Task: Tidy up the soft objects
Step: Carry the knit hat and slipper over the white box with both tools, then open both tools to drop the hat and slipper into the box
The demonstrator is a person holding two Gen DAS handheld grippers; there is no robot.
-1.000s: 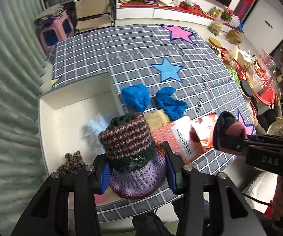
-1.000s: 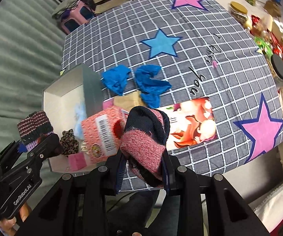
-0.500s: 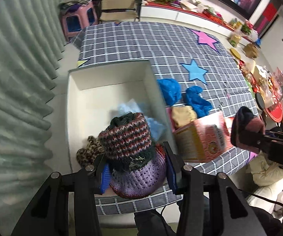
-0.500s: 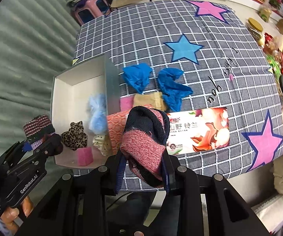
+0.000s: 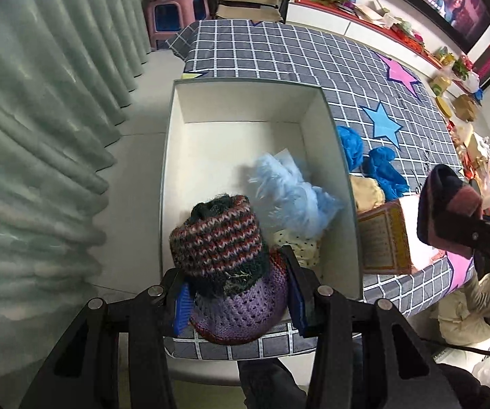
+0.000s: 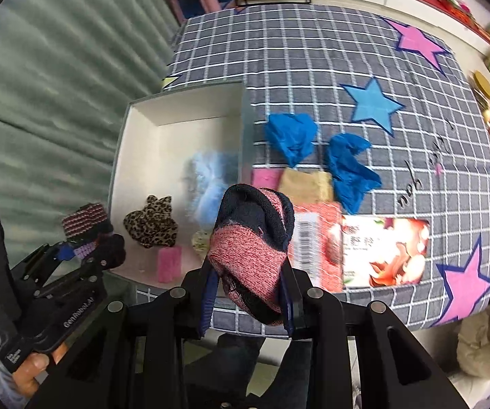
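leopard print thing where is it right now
In the right wrist view the leopard print piece lies inside the white box, near its left wall, between a pink block and blue fluff.

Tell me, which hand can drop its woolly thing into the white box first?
Probably left. The left gripper holds the striped purple knitted hat right over the white cardboard box, while the right gripper's pink and navy sock hangs beside it.

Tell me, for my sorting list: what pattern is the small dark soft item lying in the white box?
Leopard print, tan with dark spots: the leopard-print piece, clearest in the right wrist view.
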